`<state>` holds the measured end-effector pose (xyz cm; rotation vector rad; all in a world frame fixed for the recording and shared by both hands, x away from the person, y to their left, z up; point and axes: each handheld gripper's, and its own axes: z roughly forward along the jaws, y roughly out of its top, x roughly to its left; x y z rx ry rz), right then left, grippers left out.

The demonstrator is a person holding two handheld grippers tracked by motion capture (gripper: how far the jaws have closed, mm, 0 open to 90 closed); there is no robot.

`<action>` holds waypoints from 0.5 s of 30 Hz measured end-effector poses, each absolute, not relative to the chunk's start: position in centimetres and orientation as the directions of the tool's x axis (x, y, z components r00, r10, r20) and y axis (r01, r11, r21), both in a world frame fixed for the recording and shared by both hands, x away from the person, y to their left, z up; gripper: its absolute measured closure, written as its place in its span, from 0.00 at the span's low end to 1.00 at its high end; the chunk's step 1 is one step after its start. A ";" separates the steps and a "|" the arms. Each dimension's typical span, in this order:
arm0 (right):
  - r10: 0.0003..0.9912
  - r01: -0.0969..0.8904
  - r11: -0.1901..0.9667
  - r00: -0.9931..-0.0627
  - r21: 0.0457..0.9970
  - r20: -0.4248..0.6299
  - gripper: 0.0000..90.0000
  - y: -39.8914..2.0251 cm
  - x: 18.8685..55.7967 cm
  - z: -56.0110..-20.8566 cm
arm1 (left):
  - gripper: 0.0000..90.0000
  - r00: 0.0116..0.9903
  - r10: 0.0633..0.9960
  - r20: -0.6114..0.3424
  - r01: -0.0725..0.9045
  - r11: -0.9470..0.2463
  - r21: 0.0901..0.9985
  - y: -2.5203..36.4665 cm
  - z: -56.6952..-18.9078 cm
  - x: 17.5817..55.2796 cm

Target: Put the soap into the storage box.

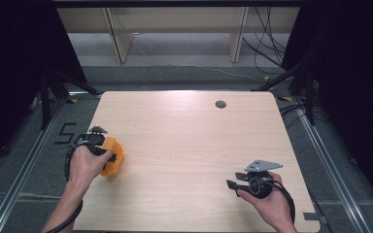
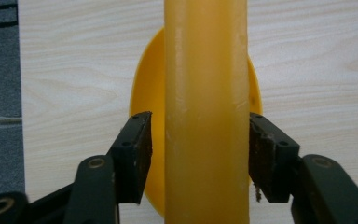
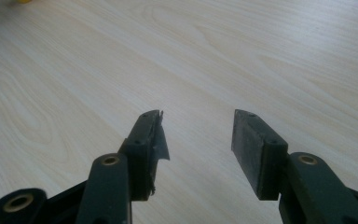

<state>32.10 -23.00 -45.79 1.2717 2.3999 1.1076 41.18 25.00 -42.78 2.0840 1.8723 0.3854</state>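
Light wood table (image 1: 184,145), a small dark round plug (image 1: 220,104) in its far right part.

Left gripper (image 1: 108,156): held in the left hand (image 1: 85,162) at the table's near left edge. An orange-yellow plastic object (image 1: 113,156) sits right at it. In the left gripper view this object (image 2: 206,112) shows as an upright yellow column with a round yellow flange behind it, running straight up between the two jaws of the left gripper (image 2: 200,154). The jaws stand apart, one on each side of the column. The right pad (image 2: 262,158) looks to be against the column or just off it; the left pad (image 2: 140,149) shows a thin gap. Cannot tell whether the jaws actually press on it. The object rests on or just above the table; contact with the surface is not clear.

Right gripper (image 1: 232,185): held in the right hand (image 1: 267,201) at the near right of the table, well apart from the yellow object, jaws pointing left. In the right gripper view its jaws (image 3: 198,135) are spread wide over bare wood, nothing between them. The left pad (image 3: 156,137) has a ragged, peeling edge.
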 end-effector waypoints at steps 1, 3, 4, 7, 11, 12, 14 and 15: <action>0.780 0.627 0.345 -0.605 0.699 0.158 0.59 -23.0 32.1 -45.8 | 0.48 0.114 0.993 -0.007 0.906 -0.101 0.410 25.1 -42.7 41.1; 0.780 0.623 0.348 -0.607 0.701 0.152 0.59 -23.0 32.1 -45.8 | 0.45 0.115 0.993 -0.015 0.899 -0.098 0.426 25.1 -42.4 40.9; 0.779 0.623 0.348 -0.608 0.701 0.154 0.59 -23.0 32.1 -45.8 | 0.44 0.122 0.992 -0.014 0.898 -0.105 0.427 25.2 -42.3 40.8; 0.781 0.624 0.346 -0.605 0.701 0.153 0.59 -23.0 32.1 -45.8 | 0.41 0.119 0.993 -0.016 0.890 -0.100 0.446 25.4 -42.1 40.6; 0.775 0.608 0.358 -0.617 0.708 0.138 0.59 -23.1 32.3 -45.9 | 0.38 0.129 0.991 -0.019 0.880 -0.106 0.462 25.6 -41.5 39.9; 0.772 0.605 0.358 -0.621 0.711 0.139 0.59 -23.1 32.3 -45.9 | 0.38 0.133 0.991 -0.033 0.879 -0.102 0.465 25.7 -41.3 39.7; 0.772 0.606 0.358 -0.620 0.711 0.139 0.59 -23.1 32.3 -45.9 | 0.36 0.146 0.989 -0.027 0.871 -0.115 0.477 25.7 -41.2 39.3; 0.772 0.605 0.358 -0.620 0.711 0.140 0.59 -23.1 32.3 -45.9 | 0.35 0.150 0.988 -0.026 0.865 -0.118 0.488 25.8 -41.1 39.0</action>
